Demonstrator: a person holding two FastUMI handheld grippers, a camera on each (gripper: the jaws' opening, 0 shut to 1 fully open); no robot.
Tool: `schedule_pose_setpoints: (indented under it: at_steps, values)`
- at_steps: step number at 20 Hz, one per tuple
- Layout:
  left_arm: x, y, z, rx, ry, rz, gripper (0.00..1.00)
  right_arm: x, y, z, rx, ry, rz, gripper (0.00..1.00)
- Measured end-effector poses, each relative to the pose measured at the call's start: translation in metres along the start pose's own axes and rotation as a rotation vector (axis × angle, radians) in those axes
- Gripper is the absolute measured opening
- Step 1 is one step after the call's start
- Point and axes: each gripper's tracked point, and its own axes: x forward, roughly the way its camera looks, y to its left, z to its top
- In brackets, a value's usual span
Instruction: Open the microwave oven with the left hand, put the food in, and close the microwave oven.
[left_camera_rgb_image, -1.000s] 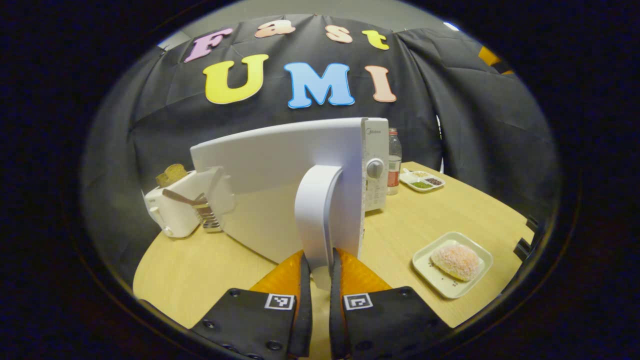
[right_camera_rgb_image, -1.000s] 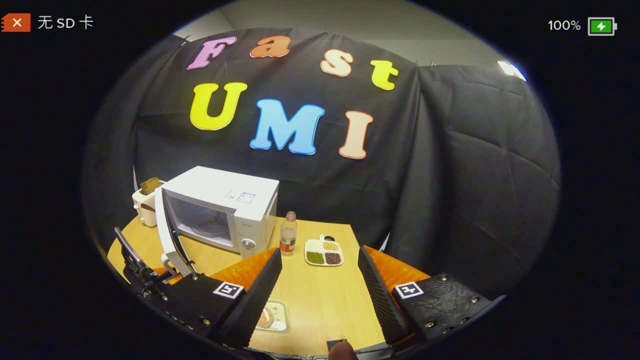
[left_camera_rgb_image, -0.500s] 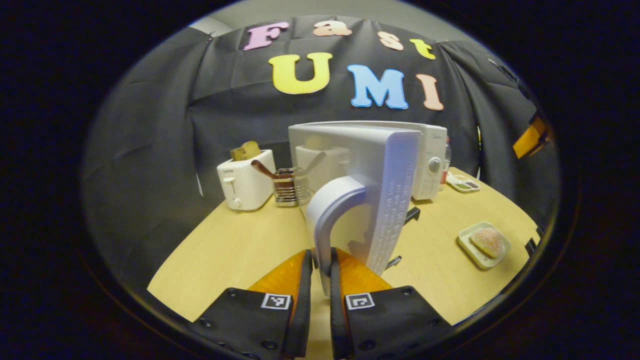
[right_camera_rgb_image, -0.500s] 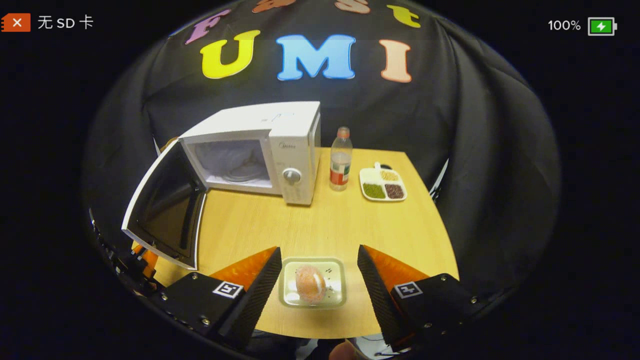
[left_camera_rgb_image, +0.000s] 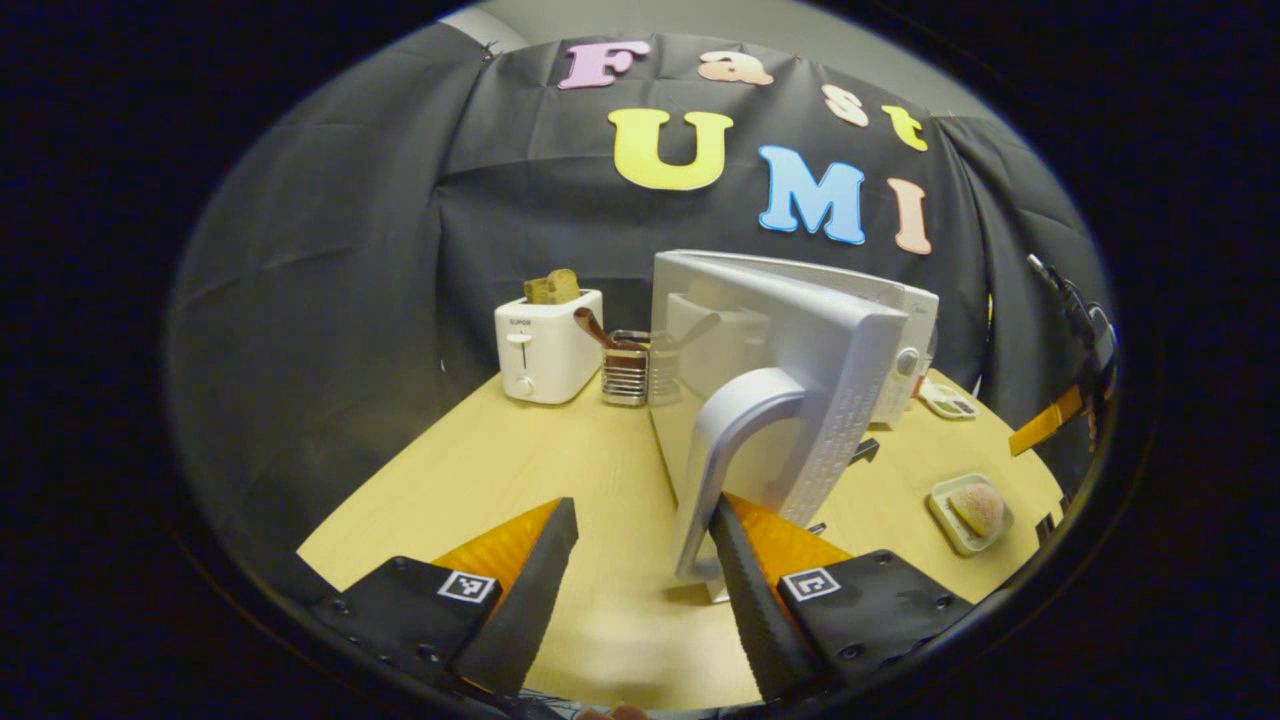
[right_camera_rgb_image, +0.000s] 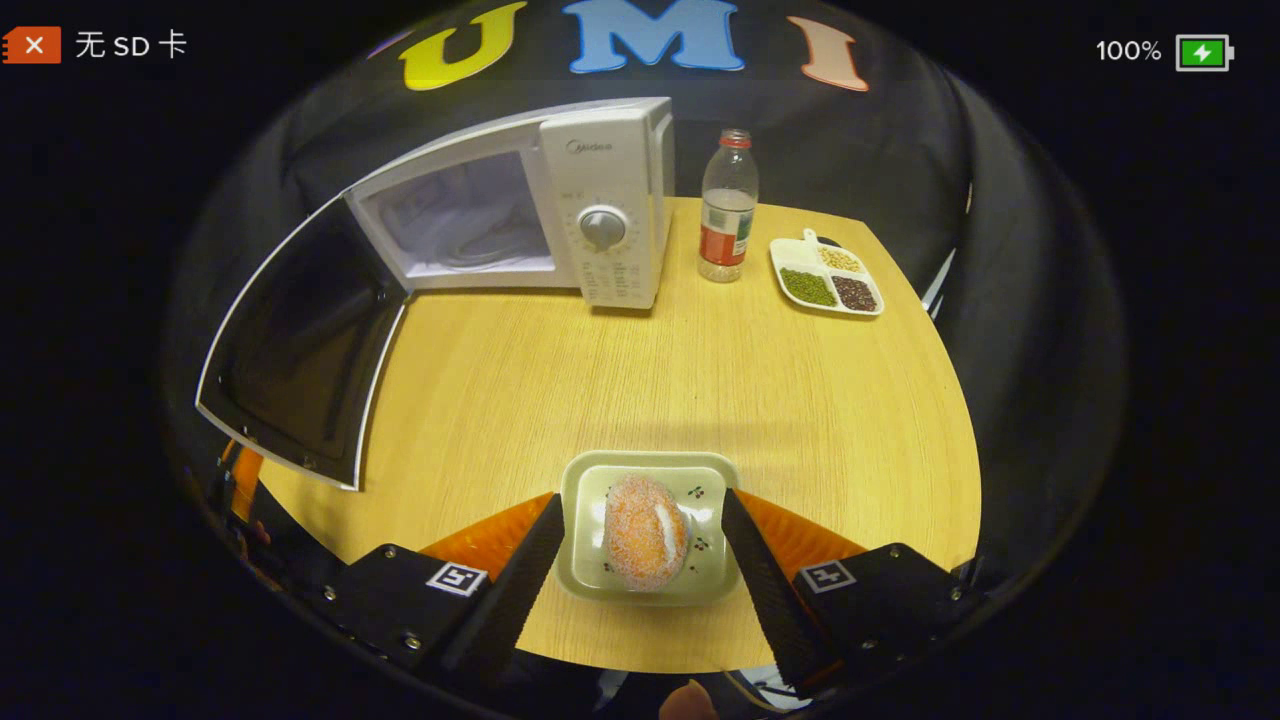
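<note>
Left gripper (left_camera_rgb_image: 640, 560): we find the jaws spread; the door handle (left_camera_rgb_image: 725, 450) stands against its right finger, the left finger apart.
Right gripper (right_camera_rgb_image: 640, 560): jaws spread, flanking the plate (right_camera_rgb_image: 648, 480); we cannot tell whether the fingers touch its rim.
Food (right_camera_rgb_image: 645, 530): sugared bun on the plate, near edge of the tabletop (right_camera_rgb_image: 680, 370).
Microwave oven (right_camera_rgb_image: 600, 200): far-left of the tabletop, door (right_camera_rgb_image: 290, 350) swung wide.
Right gripper view adds: the oven cavity, bottle (right_camera_rgb_image: 728, 205), divided dish (right_camera_rgb_image: 826, 278).
Left gripper view adds: toaster (left_camera_rgb_image: 545, 345), utensil rack (left_camera_rgb_image: 625, 365) at the far edge.
</note>
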Motion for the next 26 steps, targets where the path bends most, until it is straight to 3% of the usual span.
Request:
schedule_pose_setpoints:
  at_steps: [3,7,12,15,16,17,18,21,23,25,26]
  values:
    - [-0.033,0.015,0.013,0.007,-0.009,0.084,0.88,0.022,0.001,-0.015,-0.079,0.033,-0.010,0.98]
    - [-0.094,0.020,0.035,-0.015,-0.007,0.221,0.89,0.051,0.007,-0.037,-0.064,0.086,0.038,0.98]
    - [-0.182,-0.024,0.078,-0.101,-0.019,0.353,0.88,0.067,0.004,-0.060,-0.071,0.117,0.095,0.93]
    - [-0.215,-0.060,0.092,-0.113,-0.015,0.398,0.88,0.072,-0.004,-0.058,-0.065,0.069,0.084,0.90]
    - [-0.224,-0.072,0.097,-0.115,-0.017,0.402,0.88,0.071,-0.006,-0.059,-0.081,0.060,0.074,0.83]
    - [-0.229,-0.084,0.099,-0.122,-0.018,0.399,0.86,0.077,-0.007,-0.058,-0.101,0.043,0.064,0.84]
    - [-0.232,-0.097,0.098,-0.131,-0.007,0.387,0.88,0.075,-0.008,-0.056,-0.121,0.034,0.057,0.73]
    - [-0.241,-0.114,0.101,-0.111,-0.009,0.381,0.86,0.079,-0.007,-0.058,-0.116,0.040,0.069,0.62]
    - [-0.245,-0.122,0.106,-0.112,-0.021,0.359,0.86,0.076,-0.008,-0.057,-0.075,0.049,0.081,0.62]
    - [-0.247,-0.119,0.100,-0.108,-0.018,0.337,0.85,0.070,-0.014,-0.055,0.013,0.063,0.058,0.50]
    - [-0.250,-0.114,0.099,-0.102,-0.023,0.329,0.85,0.067,-0.011,-0.053,0.054,0.066,0.074,0.50]
